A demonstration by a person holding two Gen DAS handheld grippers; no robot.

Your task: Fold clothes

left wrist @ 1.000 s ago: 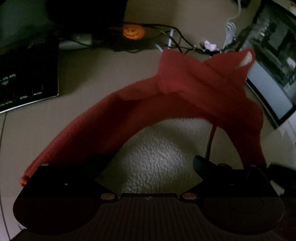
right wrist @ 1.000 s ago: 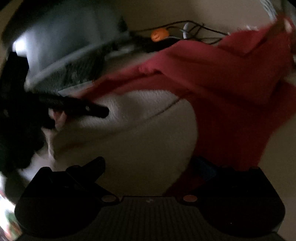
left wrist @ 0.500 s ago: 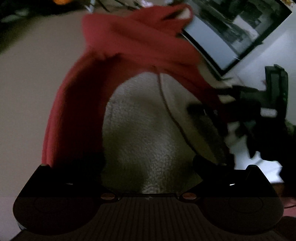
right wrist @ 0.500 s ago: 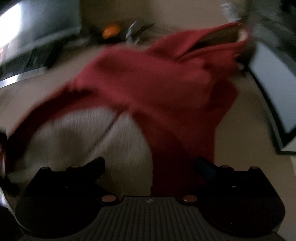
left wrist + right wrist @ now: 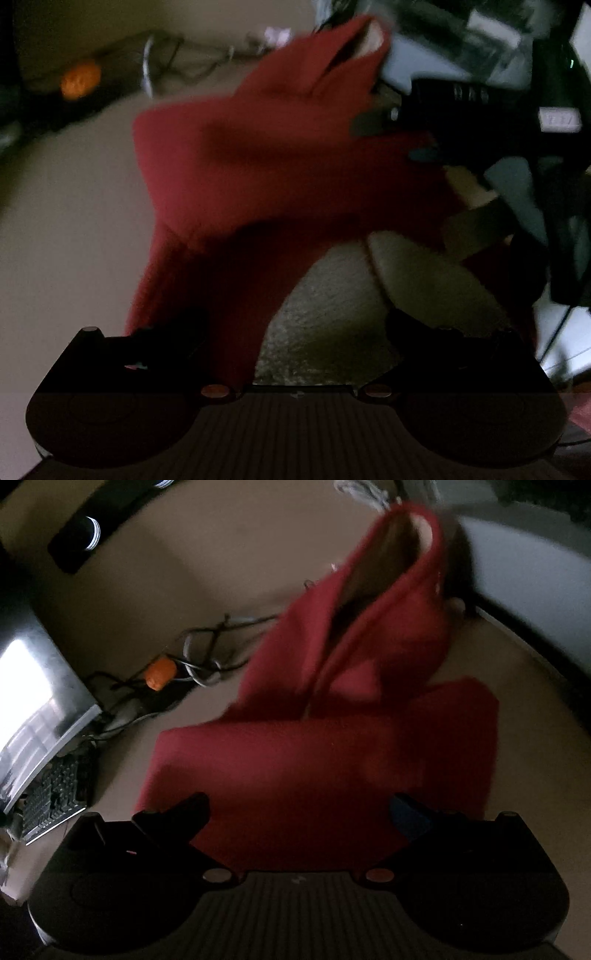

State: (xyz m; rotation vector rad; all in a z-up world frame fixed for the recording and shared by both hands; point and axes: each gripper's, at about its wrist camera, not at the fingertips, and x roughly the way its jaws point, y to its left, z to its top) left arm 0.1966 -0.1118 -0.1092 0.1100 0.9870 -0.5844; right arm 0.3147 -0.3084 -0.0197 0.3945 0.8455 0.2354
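A red fleece garment (image 5: 325, 760) hangs bunched above the beige surface (image 5: 207, 590) — right tool (image 5: 299, 812) and left tool (image 5: 295, 328) both spread wide, cloth lying between their fingers, pale lining showing.

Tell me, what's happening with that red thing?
A person with a handheld gripper in each hand is folding a red fleece garment with a cream fuzzy lining on a beige surface. The left gripper and right gripper both have cloth between their fingers. The picture is blurry.
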